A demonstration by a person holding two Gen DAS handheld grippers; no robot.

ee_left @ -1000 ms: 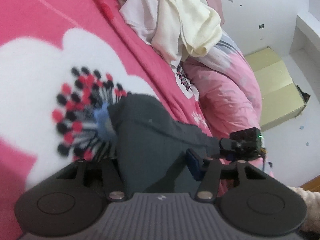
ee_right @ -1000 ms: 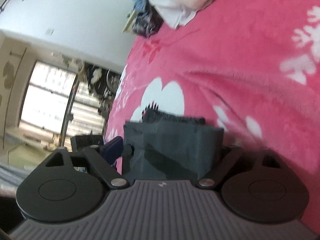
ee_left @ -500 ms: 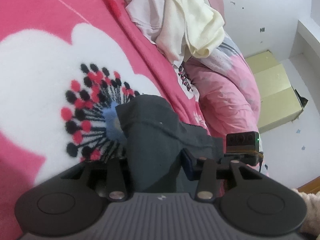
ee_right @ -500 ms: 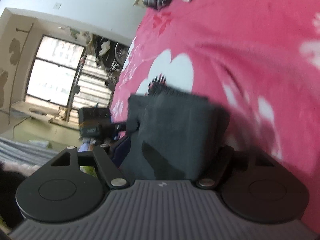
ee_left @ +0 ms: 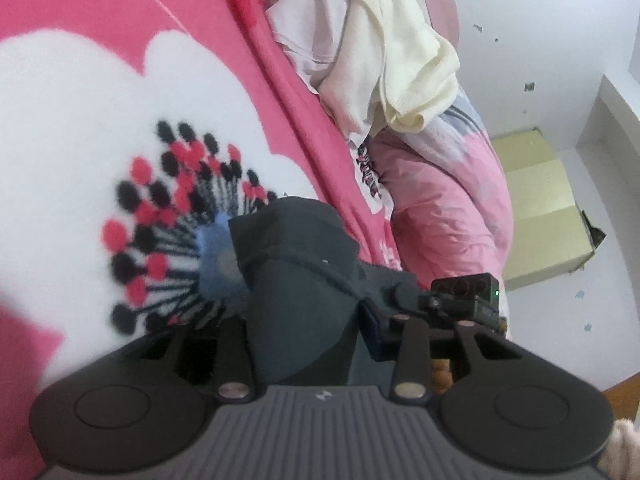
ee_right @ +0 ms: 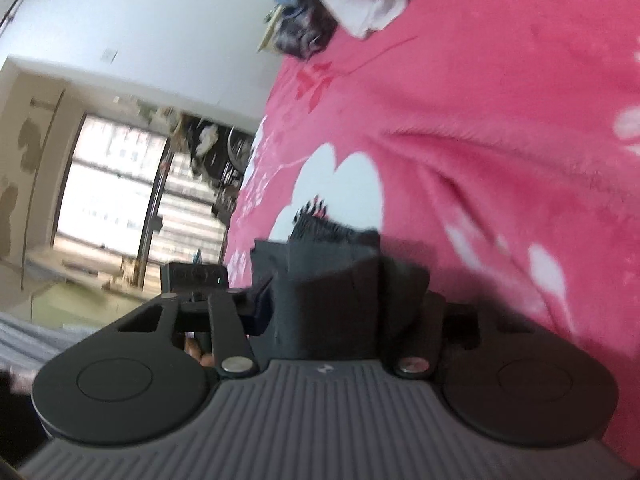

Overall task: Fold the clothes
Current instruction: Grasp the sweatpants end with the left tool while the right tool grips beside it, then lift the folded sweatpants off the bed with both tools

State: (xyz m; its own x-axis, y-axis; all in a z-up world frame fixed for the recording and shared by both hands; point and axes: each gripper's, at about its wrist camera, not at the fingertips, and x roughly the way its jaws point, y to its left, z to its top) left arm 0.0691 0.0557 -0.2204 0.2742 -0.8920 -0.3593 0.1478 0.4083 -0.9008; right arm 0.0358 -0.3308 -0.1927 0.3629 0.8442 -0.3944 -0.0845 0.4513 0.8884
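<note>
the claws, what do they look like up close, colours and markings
Both alike: the left claw and right claw have a ribbed grey body with a small logo, black linkage arms on silver pivot pins, two round black discs, and dark blue finger pads.

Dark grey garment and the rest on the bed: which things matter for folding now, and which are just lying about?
In the job:
- dark grey garment, between both tongs
- left tongs, closing on it
- right tongs, closing on it

Lying about:
- cream and white clothes pile
- pink floral blanket
- pink quilt
- cardboard box
</note>
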